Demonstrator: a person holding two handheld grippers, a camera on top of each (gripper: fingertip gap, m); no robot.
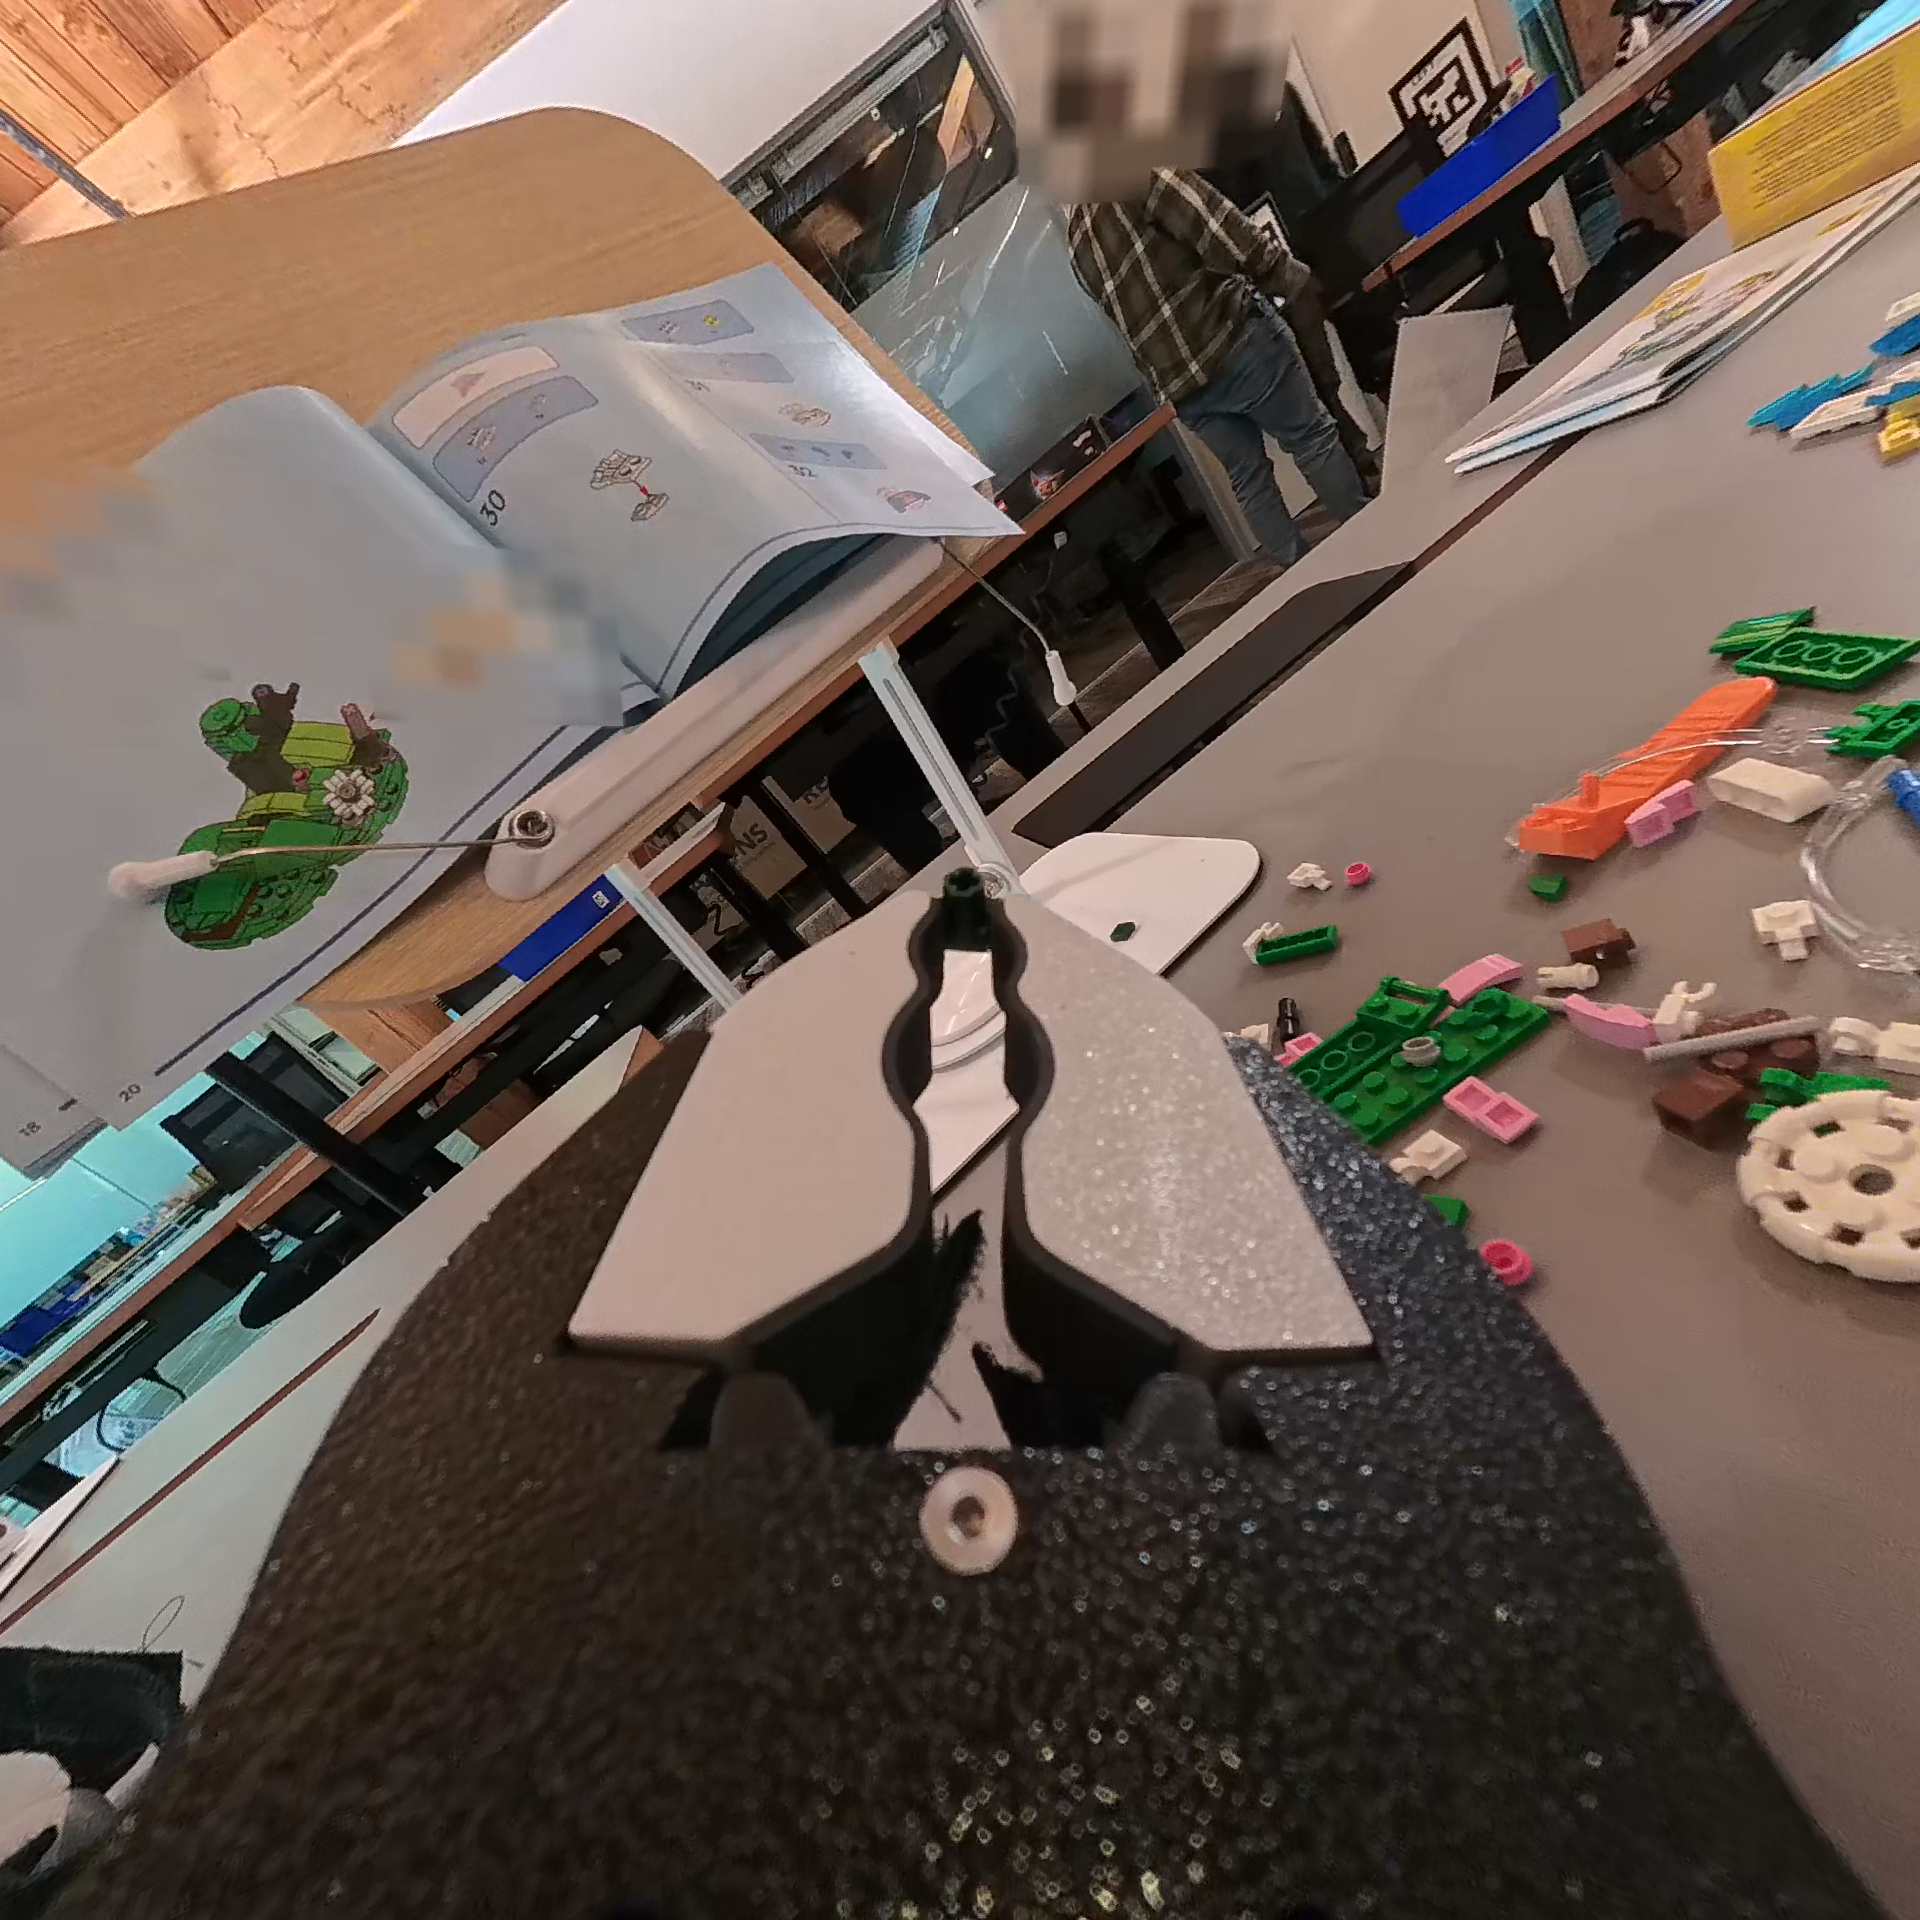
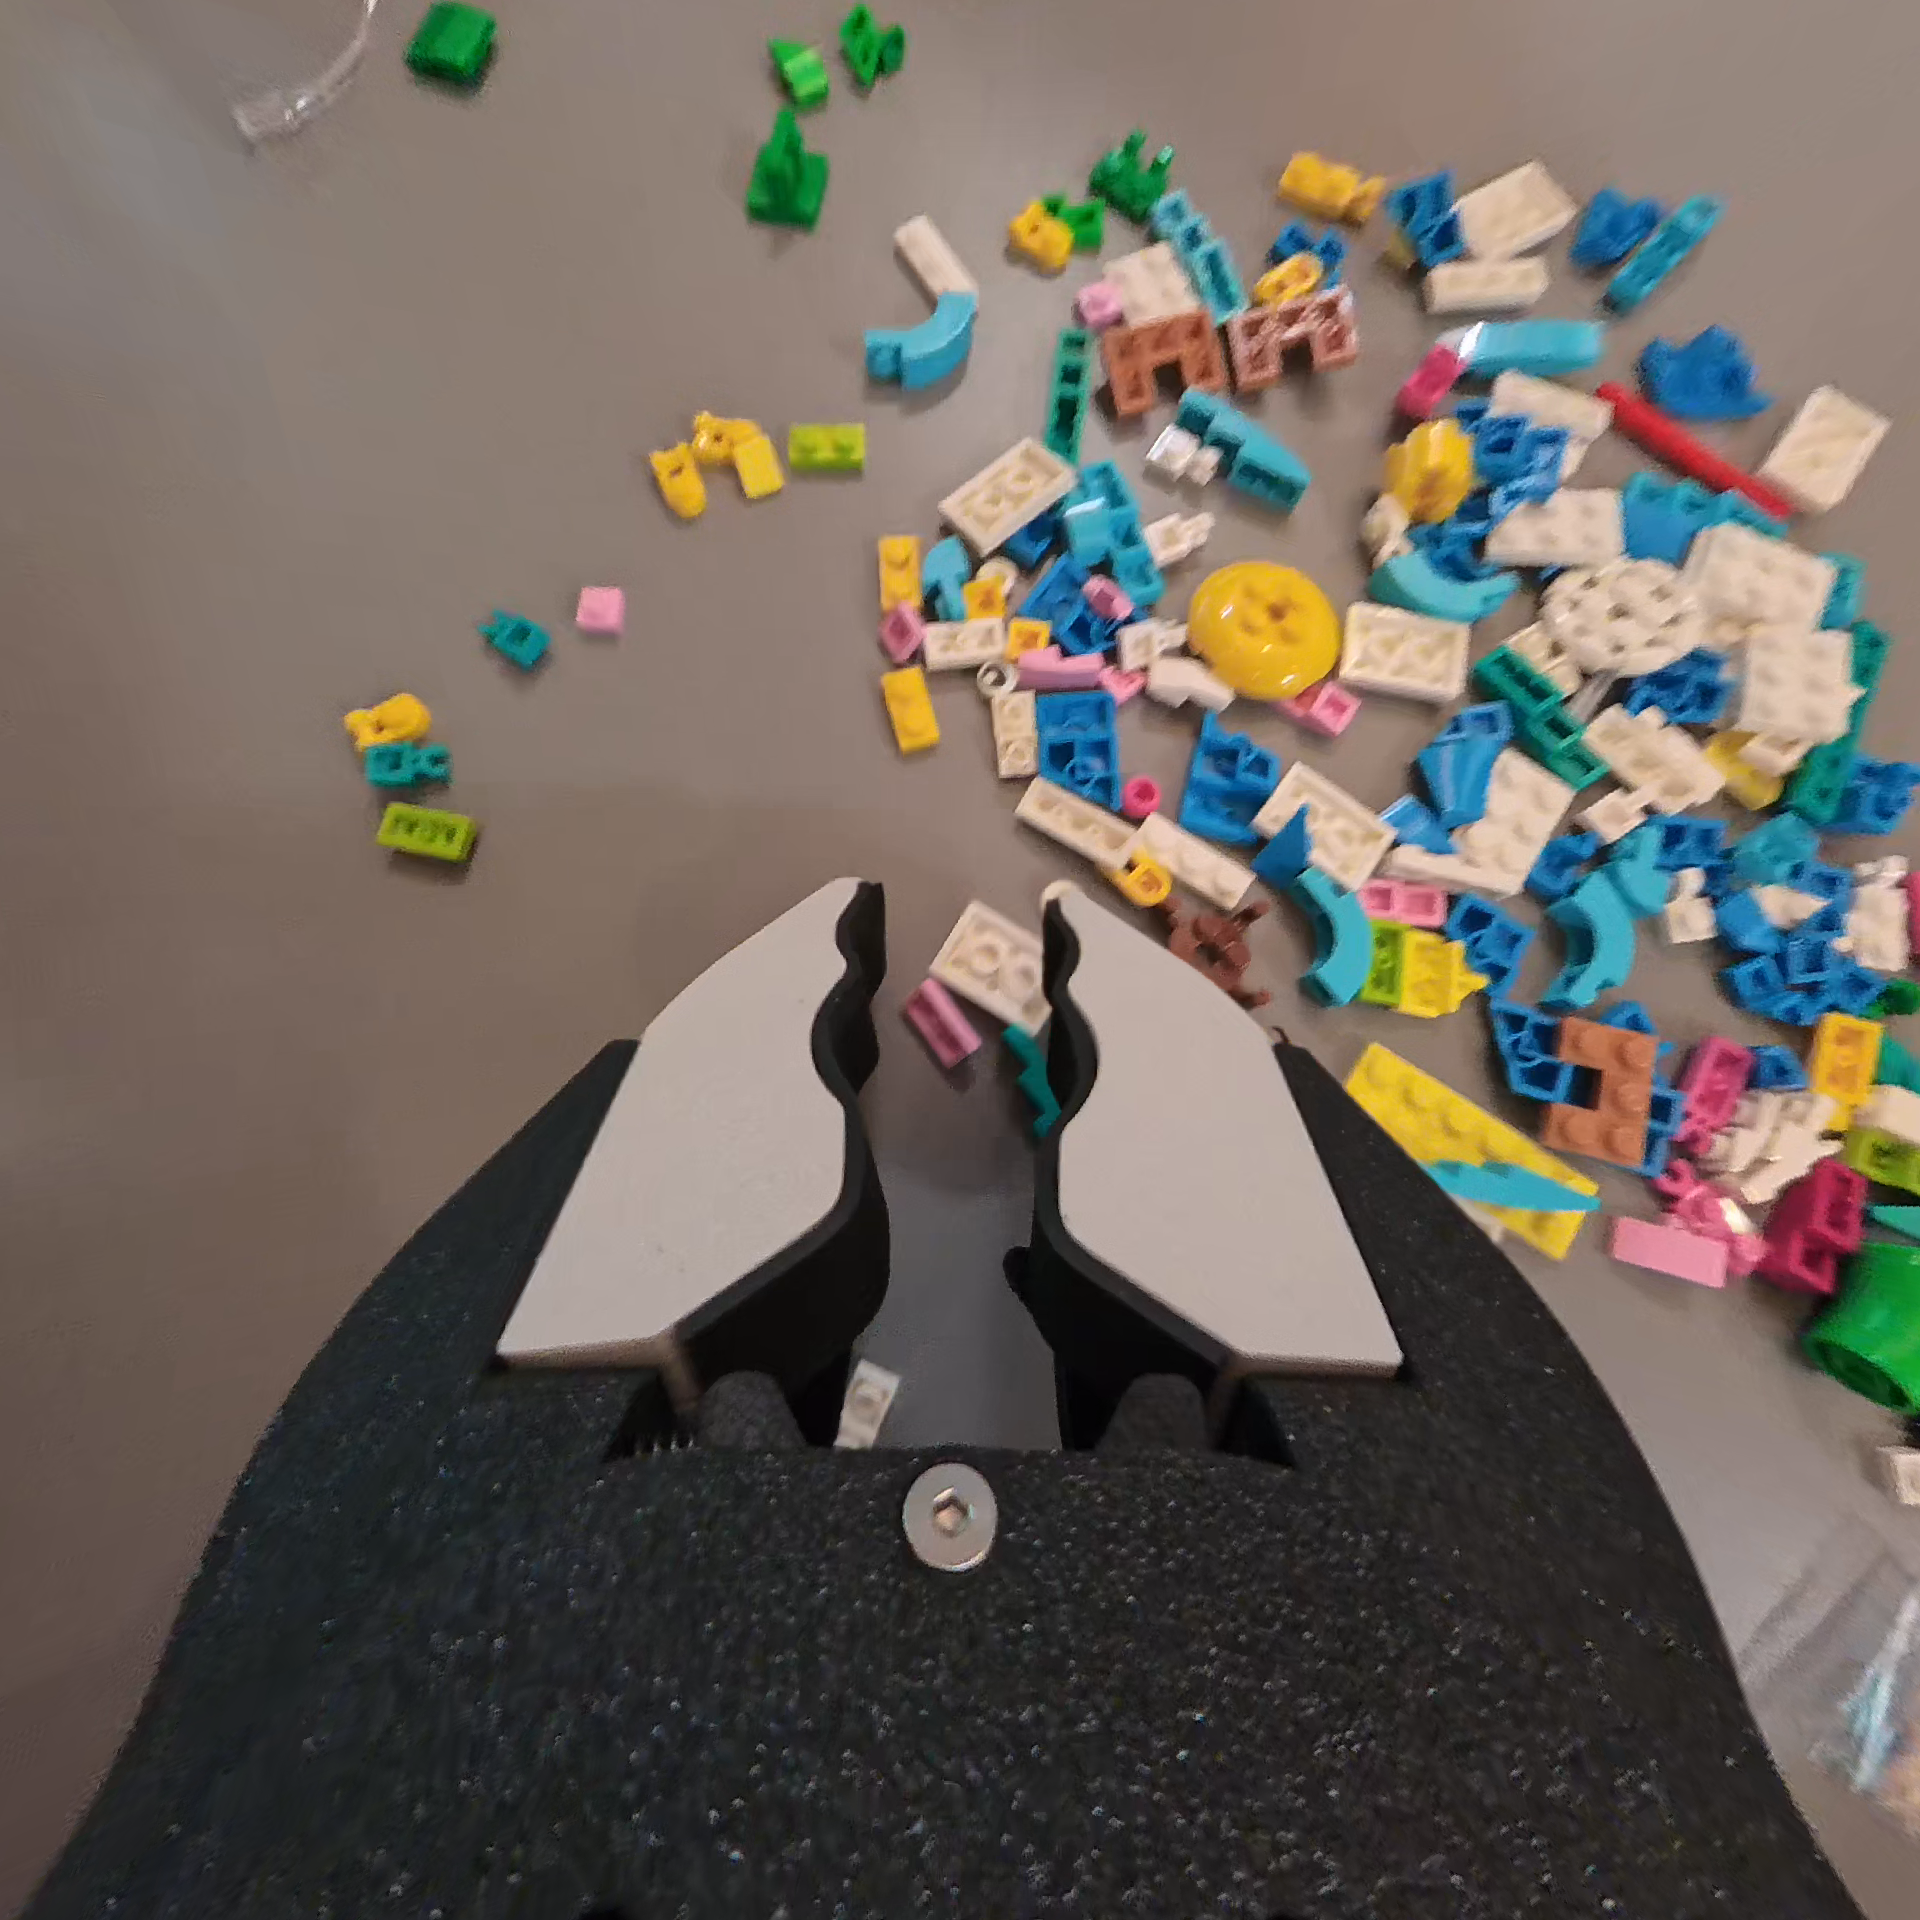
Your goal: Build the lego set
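Note:
My left gripper [image 1: 966,920] is shut on a small dark green round lego piece [image 1: 962,902] at its fingertips, held up above the grey table [image 1: 1351,790]. Loose green, pink, brown and white pieces lie to its right, with a green plate [image 1: 1413,1049] and a white round plate [image 1: 1844,1184]. My right gripper [image 2: 961,914] is open and empty, low over the table. A white plate [image 2: 987,961] and a pink piece [image 2: 940,1018] lie between its fingers. A big pile of blue, white and yellow pieces [image 2: 1455,675] spreads to its right.
An open instruction booklet [image 1: 416,540] rests on a wooden stand with a white base [image 1: 1143,894]. An orange brick separator [image 1: 1652,764] lies on the table. A second booklet [image 1: 1683,332] and a yellow box [image 1: 1818,145] lie far right. A person [image 1: 1226,343] stands behind. Across from one pair of fingers to the other is roughly 45 cm.

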